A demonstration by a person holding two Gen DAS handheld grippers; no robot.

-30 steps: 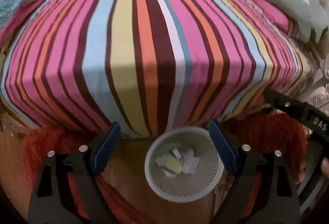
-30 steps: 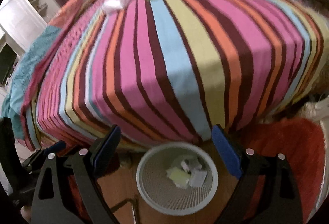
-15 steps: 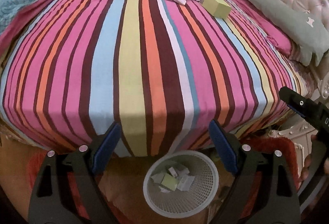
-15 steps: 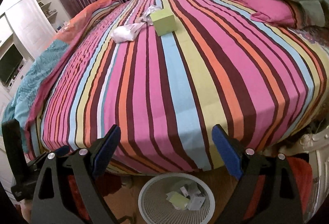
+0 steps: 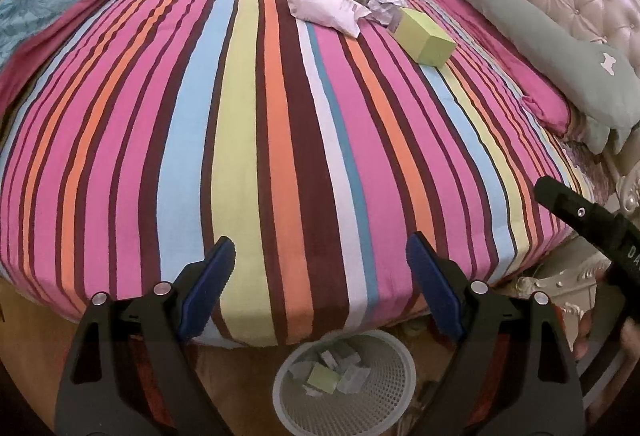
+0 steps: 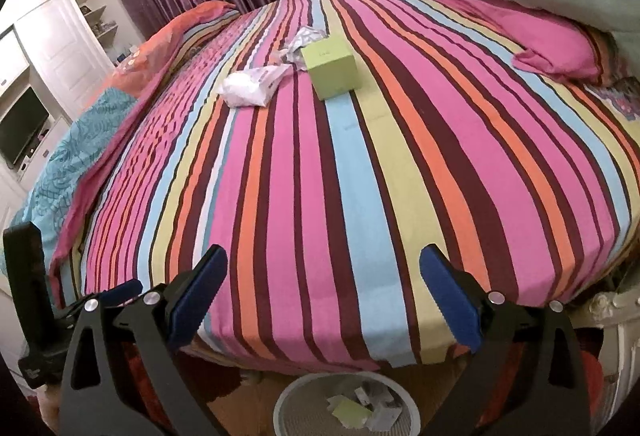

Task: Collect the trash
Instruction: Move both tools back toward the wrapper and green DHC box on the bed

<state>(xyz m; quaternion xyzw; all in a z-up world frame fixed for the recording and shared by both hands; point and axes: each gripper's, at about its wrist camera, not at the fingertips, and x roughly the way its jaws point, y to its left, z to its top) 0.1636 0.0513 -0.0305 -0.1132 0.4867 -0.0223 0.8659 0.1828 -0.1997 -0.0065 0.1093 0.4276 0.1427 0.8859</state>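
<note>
Grippers [image 5: 320, 272] [image 6: 324, 276] agape over bed edge [image 5: 280, 332]; bin [image 5: 344, 416] below.

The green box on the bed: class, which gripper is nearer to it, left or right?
Right, though only slightly, judging by apparent size. The right gripper faces the green box almost straight ahead; from the left gripper the box lies up-right, across the striped bedspread.

near bedspread [image 6: 320, 196] bare — open reach | far end: green box [image 6: 330, 68], wrappers [image 6: 250, 88] clustered
</note>
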